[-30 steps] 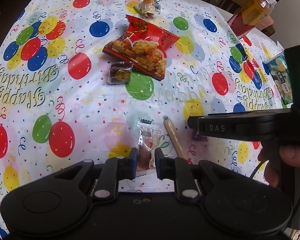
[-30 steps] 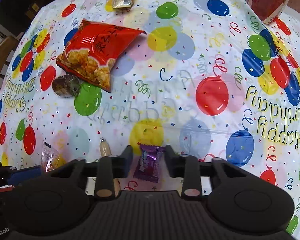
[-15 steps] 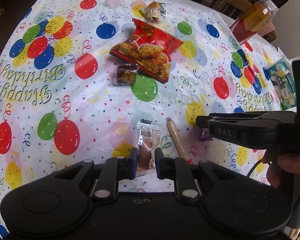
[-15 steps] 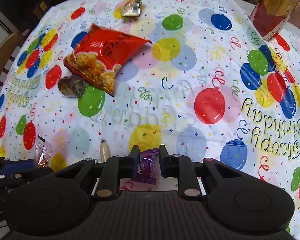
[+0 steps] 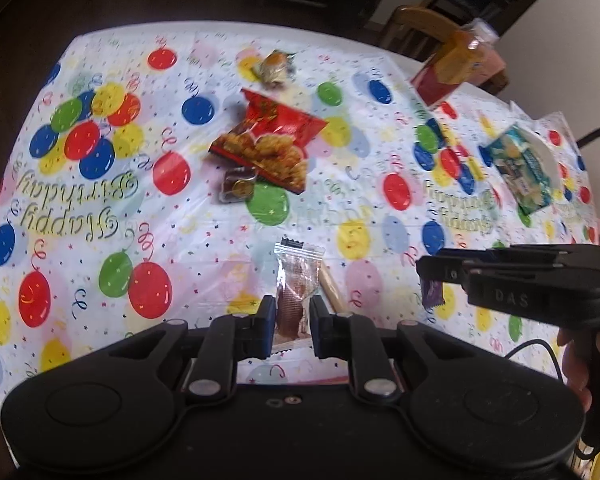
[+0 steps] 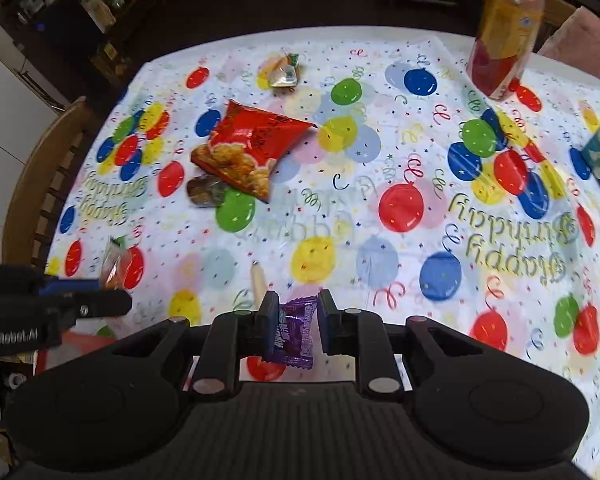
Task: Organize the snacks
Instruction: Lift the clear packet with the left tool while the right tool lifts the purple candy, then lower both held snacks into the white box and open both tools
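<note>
My left gripper (image 5: 293, 316) is shut on a clear-wrapped brown snack (image 5: 294, 284) and holds it above the balloon tablecloth (image 5: 100, 216). My right gripper (image 6: 294, 322) is shut on a purple candy wrapper (image 6: 294, 332), also lifted; the same purple candy wrapper (image 5: 432, 292) hangs from that gripper at the right of the left wrist view. A red chip bag (image 5: 274, 144) lies mid-table with a small dark packet (image 5: 238, 186) at its near corner. A small wrapped snack (image 5: 276, 68) sits farther back. A tan stick (image 6: 257, 280) lies on the cloth just ahead of the fingers.
A bottle with a yellow and red label (image 6: 504, 28) stands at the far right. A blue-green snack bag (image 5: 522, 168) lies on the right side. Wooden chairs (image 6: 40, 184) stand by the table's left and far edges. A hand (image 5: 576, 364) holds the right gripper.
Both grippers have risen with their snacks, so more of the table shows. The right gripper went from open around the purple candy to shut on it and lifted it.
</note>
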Tool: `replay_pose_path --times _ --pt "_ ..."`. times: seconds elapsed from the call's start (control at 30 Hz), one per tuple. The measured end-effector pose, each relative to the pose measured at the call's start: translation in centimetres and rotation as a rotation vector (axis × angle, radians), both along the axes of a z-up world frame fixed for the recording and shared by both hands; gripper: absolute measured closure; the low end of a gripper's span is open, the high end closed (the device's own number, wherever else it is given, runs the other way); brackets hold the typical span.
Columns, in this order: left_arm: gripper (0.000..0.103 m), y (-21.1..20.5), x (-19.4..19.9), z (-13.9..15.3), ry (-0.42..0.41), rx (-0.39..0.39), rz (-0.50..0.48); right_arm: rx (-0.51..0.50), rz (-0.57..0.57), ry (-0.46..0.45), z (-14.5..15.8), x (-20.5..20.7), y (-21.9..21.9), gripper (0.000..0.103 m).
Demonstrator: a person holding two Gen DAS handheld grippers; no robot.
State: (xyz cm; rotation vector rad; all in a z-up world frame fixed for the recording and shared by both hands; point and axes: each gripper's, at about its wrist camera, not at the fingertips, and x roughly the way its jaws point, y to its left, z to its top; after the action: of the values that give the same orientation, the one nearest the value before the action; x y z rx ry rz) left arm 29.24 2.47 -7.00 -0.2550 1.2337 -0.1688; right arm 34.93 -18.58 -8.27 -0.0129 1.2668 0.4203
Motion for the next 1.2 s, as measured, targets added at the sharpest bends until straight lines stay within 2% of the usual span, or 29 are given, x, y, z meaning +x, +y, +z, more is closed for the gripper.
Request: replay_pose_path --times 0.27,0.53,0.8,1.2 --pt "0.087 -0.2 -3.1 2.6 -0.056 0.0 -0.094 0.016 -0.029 -0.034 3.4 -4.9 -0.7 0.083" --pt "0.087 -0.7 -6.7 3.1 -0.068 0.002 -0.185 0.006 -0.045 -0.047 4.1 -9.4 -0.9 0.083" --pt "0.087 -1.1 -9.3 0.4 -0.02 0.029 -0.232 -0.045 -0.003 -0.047 2.3 -12.8 -0.1 0.083" --pt "0.087 -2.1 -9.9 -3.6 0.03 0.106 -0.236 -0.117 0.066 -0.016 -2.2 -14.5 1.4 0.083"
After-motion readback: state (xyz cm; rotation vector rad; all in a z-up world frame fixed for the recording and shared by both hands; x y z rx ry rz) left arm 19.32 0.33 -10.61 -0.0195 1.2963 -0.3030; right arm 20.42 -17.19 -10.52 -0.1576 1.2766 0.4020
